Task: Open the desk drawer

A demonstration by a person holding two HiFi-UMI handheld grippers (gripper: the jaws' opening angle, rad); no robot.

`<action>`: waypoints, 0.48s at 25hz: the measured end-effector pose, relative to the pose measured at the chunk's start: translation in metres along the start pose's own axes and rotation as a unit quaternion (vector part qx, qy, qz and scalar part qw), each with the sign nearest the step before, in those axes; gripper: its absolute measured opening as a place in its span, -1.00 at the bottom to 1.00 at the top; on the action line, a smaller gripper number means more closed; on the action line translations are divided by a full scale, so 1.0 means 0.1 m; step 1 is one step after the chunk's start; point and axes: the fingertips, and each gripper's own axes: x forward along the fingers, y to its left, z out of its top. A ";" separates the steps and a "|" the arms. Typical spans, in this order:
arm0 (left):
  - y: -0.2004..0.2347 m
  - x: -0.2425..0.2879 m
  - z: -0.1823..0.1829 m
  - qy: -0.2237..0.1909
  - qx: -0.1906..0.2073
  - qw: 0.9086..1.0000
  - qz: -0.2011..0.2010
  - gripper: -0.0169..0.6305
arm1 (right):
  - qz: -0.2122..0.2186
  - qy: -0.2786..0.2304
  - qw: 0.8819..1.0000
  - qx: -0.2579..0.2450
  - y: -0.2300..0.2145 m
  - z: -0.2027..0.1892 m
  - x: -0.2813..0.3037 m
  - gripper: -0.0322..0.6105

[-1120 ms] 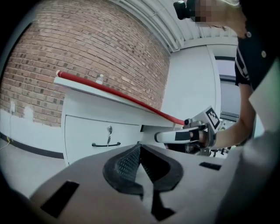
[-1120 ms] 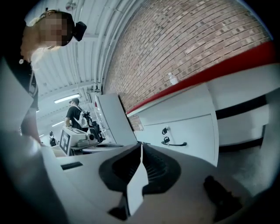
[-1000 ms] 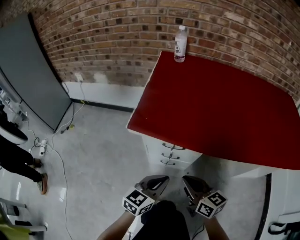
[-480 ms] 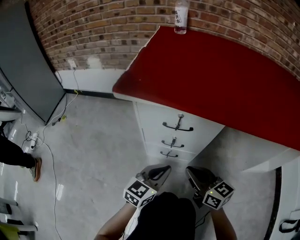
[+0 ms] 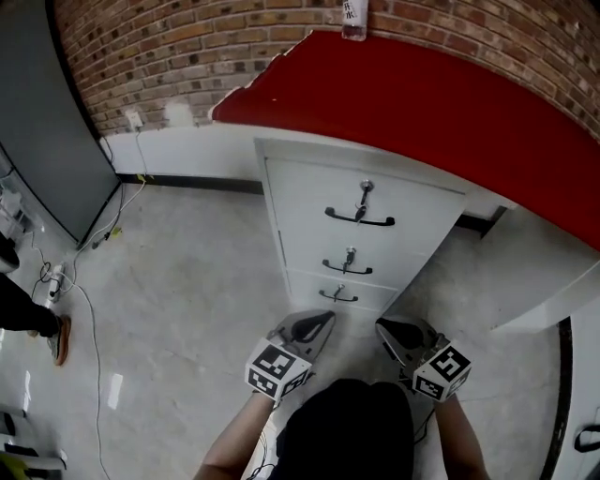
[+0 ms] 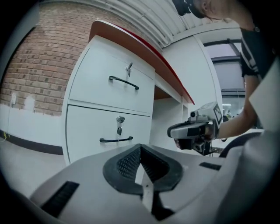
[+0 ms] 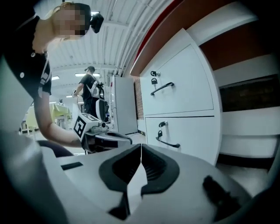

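A white drawer unit [image 5: 309, 202] stands under the red desk top [image 5: 450, 103], with three closed drawers stacked. The top drawer has a dark bow handle [image 5: 359, 219] and a key in its lock [image 5: 366, 190]; the middle handle [image 5: 348, 270] and the bottom handle [image 5: 338, 297] lie below. My left gripper [image 5: 322, 320] and right gripper [image 5: 384, 327] hover side by side low before the bottom drawer, both shut and empty, apart from the fronts. The left gripper [image 6: 140, 147] looks at the top handle [image 6: 124, 82]. The right gripper [image 7: 141, 146] looks at the top handle [image 7: 162, 88].
A water bottle [image 5: 353, 19] stands at the desk's back edge against the brick wall [image 5: 169, 47]. A grey panel [image 5: 42, 122] leans at the left, with cables [image 5: 89, 253] on the concrete floor. The desk's kneehole [image 5: 487, 234] opens right of the drawers. A person [image 7: 89, 87] stands far off.
The head view has dropped, so the drawer fronts now show in full. Both grippers have sunk with it and stayed shut, still side by side before the drawers.
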 end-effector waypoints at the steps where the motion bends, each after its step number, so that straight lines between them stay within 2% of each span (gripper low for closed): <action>1: 0.00 0.02 -0.06 -0.001 -0.004 1.000 -0.003 -0.93 | 0.004 0.000 1.000 -0.011 0.01 -0.06 -0.01 -0.86; 3: -0.01 0.07 -0.19 -0.001 -0.012 1.000 -0.008 -0.93 | 0.009 -0.004 1.000 -0.012 -0.01 -0.20 -0.03 -0.86; 9: 0.06 0.28 -0.65 0.009 -0.065 0.998 -0.015 -0.93 | 0.007 -0.026 0.999 0.028 -0.20 -0.58 0.14 -0.86; 12: 0.15 0.37 -0.89 0.016 -0.078 0.997 -0.007 -0.93 | 0.012 -0.033 0.998 0.053 -0.25 -0.76 0.32 -0.86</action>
